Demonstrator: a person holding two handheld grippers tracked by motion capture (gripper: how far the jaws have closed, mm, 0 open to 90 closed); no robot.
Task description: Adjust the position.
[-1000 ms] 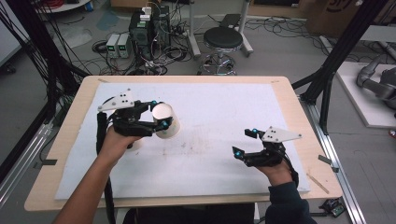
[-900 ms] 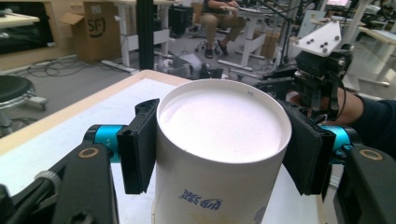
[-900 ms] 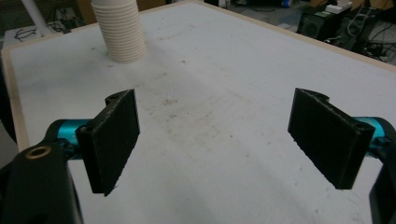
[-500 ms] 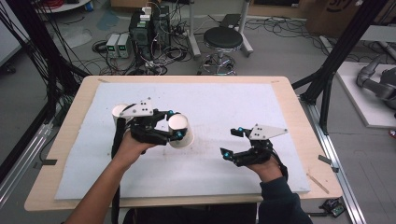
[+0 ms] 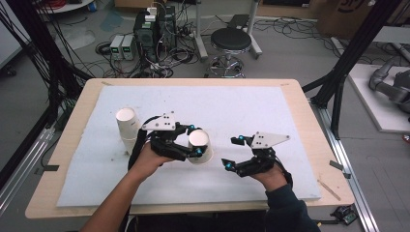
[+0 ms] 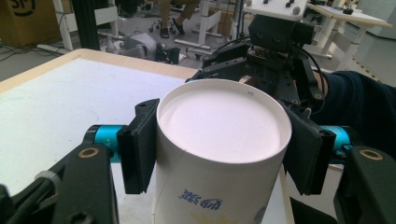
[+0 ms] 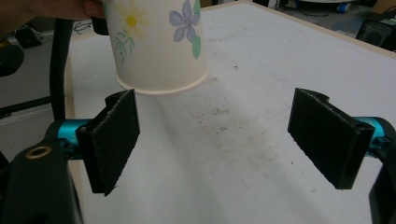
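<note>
Gripping an upside-down paper cup [image 5: 199, 145] by its sides, the left claw [image 5: 193, 141] is carrying it toward the wide-open, empty right claw [image 5: 231, 152]. Keeping the squeeze light should be sparing its thin wall while lowering it level onto the white surface [image 5: 241, 111].

A stack of cups [image 5: 127, 126] stood just behind the left gripper [image 5: 193, 140], blocking that side. Bare mat [image 5: 251, 104] lay open ahead, and between the right gripper's [image 5: 233, 152] spread jaws.
</note>
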